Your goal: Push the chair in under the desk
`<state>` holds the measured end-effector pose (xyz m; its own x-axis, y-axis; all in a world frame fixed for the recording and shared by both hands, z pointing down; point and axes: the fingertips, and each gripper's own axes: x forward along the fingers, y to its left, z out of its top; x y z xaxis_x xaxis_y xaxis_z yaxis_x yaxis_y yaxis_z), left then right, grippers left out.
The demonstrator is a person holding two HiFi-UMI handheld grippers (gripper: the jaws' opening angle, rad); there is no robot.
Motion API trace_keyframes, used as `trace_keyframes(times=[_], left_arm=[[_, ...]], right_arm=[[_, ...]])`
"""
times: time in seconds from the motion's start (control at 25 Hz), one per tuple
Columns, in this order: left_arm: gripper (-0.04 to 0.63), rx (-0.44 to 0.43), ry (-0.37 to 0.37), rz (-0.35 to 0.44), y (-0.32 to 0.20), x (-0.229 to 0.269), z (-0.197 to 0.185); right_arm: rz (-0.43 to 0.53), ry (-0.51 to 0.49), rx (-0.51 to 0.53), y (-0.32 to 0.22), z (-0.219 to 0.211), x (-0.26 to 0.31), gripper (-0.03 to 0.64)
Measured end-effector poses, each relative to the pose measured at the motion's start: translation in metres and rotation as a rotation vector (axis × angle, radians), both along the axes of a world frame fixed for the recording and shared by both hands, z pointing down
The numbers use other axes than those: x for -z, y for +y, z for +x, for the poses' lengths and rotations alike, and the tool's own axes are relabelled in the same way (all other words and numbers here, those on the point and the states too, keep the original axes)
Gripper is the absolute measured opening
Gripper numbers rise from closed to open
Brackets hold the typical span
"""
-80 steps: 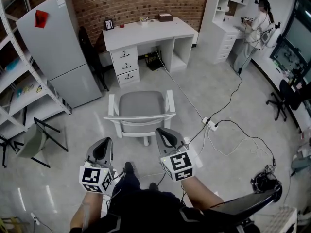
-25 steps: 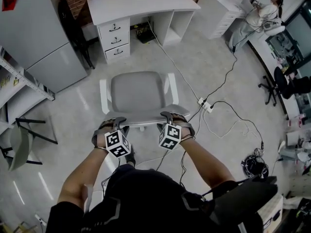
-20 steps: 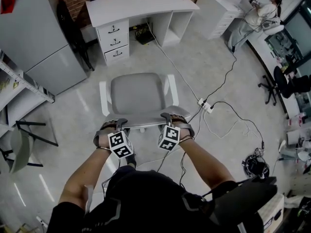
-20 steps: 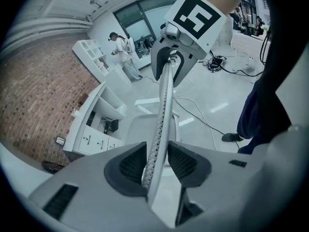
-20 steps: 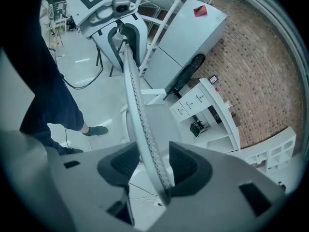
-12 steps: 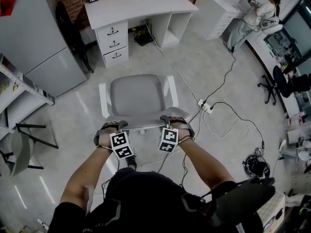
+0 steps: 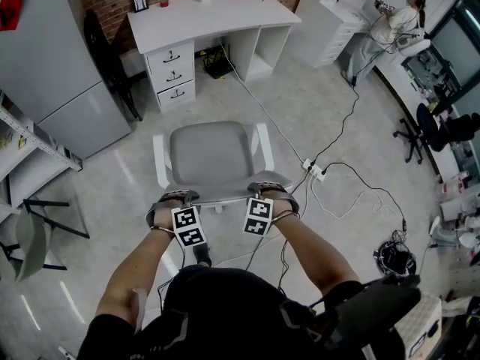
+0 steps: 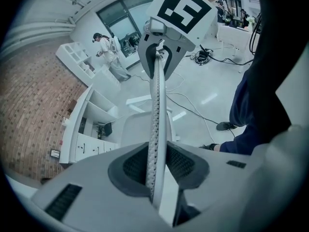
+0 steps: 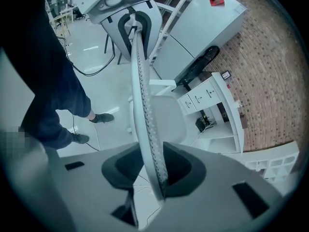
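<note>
A white chair with a grey seat stands on the floor, facing the white desk with a stretch of floor between them. My left gripper is at the left end of the backrest's top edge and my right gripper at the right end. The thin perforated backrest edge runs between the left gripper's jaws, which are closing with both pads against it. The right gripper's jaws are also closing, pressed on the same edge.
A power strip with cables lies on the floor right of the chair. A grey cabinet and a metal shelf stand at the left, with a folding chair below them. A person stands far right beside a black office chair.
Both grippers came from free space behind the chair onto the backrest's top edge, and their jaws have closed in on it. The chair has barely shifted.
</note>
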<state>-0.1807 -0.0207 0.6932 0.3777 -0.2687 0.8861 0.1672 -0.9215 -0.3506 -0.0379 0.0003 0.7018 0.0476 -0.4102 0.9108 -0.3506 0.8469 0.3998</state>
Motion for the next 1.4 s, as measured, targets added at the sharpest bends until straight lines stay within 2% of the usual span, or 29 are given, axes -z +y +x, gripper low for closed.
trace_keyframes(times=[0.16,0.8,1.12,1.4], left_arm=[[0.1,-0.009,0.002,-0.05,-0.006,-0.004,-0.001],[0.091,-0.101,0.025,-0.083,-0.047,-0.004,0.012],[0.084,-0.123,0.018,-0.076,-0.062,-0.007,0.018],[0.083,-0.117,-0.006,-0.102,-0.078,-0.011,0.027]], right_arm=[[0.001,0.011,-0.027,-0.006,0.0,-0.002,0.121],[-0.017,0.043,-0.143,-0.045,0.015,-0.003,0.132],[-0.033,0.047,-0.164,-0.058,0.021,-0.004,0.132],[-0.039,0.035,-0.165,-0.072,0.029,-0.006,0.132]])
